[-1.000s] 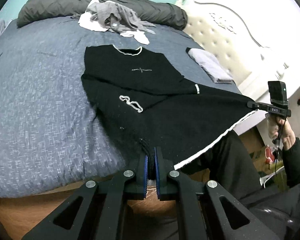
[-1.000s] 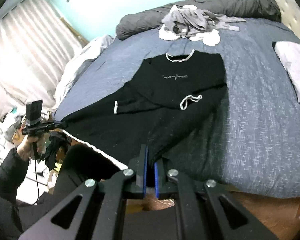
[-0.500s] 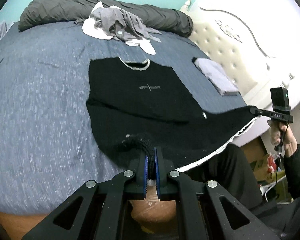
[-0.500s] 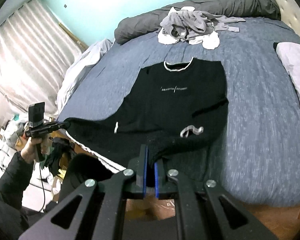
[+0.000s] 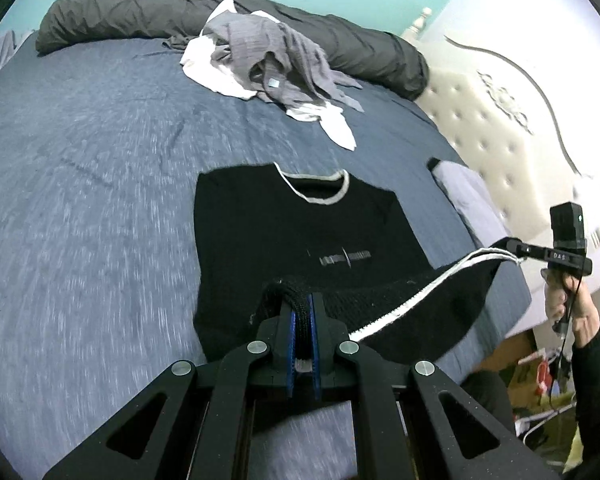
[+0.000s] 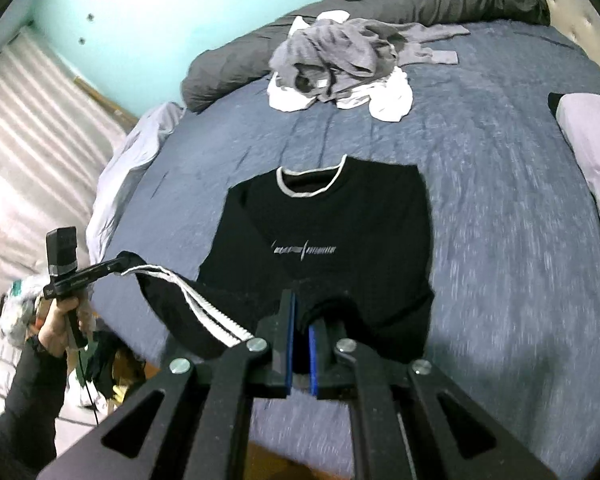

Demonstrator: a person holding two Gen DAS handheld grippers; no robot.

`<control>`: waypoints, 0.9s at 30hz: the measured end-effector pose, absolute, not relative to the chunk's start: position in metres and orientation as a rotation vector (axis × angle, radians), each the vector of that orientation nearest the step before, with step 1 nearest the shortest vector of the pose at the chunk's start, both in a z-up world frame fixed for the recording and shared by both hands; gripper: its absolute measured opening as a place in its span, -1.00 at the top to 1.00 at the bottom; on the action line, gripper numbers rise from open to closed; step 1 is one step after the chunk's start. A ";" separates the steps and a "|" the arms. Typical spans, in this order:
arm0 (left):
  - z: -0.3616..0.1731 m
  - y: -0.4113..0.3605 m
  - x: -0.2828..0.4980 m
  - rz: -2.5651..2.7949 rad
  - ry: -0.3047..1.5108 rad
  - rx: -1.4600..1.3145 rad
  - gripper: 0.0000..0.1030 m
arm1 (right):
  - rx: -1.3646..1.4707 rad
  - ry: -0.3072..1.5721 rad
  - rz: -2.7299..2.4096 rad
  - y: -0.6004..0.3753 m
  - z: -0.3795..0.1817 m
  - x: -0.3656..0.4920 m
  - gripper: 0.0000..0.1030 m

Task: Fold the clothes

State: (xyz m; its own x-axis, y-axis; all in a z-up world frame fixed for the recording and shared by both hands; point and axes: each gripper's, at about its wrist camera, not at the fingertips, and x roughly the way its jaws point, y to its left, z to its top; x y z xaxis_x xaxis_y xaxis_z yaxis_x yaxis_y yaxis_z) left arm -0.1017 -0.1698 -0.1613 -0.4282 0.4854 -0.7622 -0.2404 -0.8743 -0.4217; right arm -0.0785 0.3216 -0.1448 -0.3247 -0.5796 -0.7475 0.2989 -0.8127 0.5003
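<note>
Right now I have both grippers clamped on the bottom hem of the black sweater [image 5: 300,236], one at each lower corner, and I hold them raised above the bed [image 5: 80,208] so the hem hangs as a slack band between them. I judge this as the bottom-to-top fold: the upper body lies flat on the bedspread with the collar pointing away from me, and the lifted hem is placed to travel over the chest toward the collar.

My left gripper [image 5: 304,320] has its blue pads nearly together, with a thick ridge of black knit pinched between them. My right gripper [image 6: 300,320] is likewise closed down on a bunched corner of the sweater, its pads parted only by the fabric. Each gripper shows in the other's view, out at the far end of the hem.

Its knit looks chunky and soft, with a pale ribbed stripe along the hem and a matching pale collar band; a thin pale mark runs across the chest. Beyond it, a rumpled pile of grey and white clothes [image 6: 340,64] waits near the dark bolster [image 5: 220,16], and a folded pale garment [image 6: 592,152] lies on the headboard side.
</note>
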 end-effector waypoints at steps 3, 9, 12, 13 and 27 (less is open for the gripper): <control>-0.174 -0.175 -0.140 2.305 -0.414 -1.369 0.88 | 1.408 -0.393 -2.160 0.319 -0.157 -0.117 0.90; -0.201 -0.178 -0.212 2.293 -0.512 -1.416 0.88 | 1.467 -0.473 -2.162 0.317 -0.185 -0.194 0.90; -0.216 -0.177 -0.240 2.278 -0.548 -1.439 0.88 | 1.491 -0.496 -2.167 0.315 -0.199 -0.223 0.90; -0.221 -0.177 -0.249 2.276 -0.557 -1.447 0.88 | 1.501 -0.501 -2.169 0.315 -0.204 -0.233 0.90; -0.284 -0.181 -0.317 2.266 -0.715 -1.535 0.76 | 1.602 -0.671 -2.198 0.321 -0.291 -0.313 0.83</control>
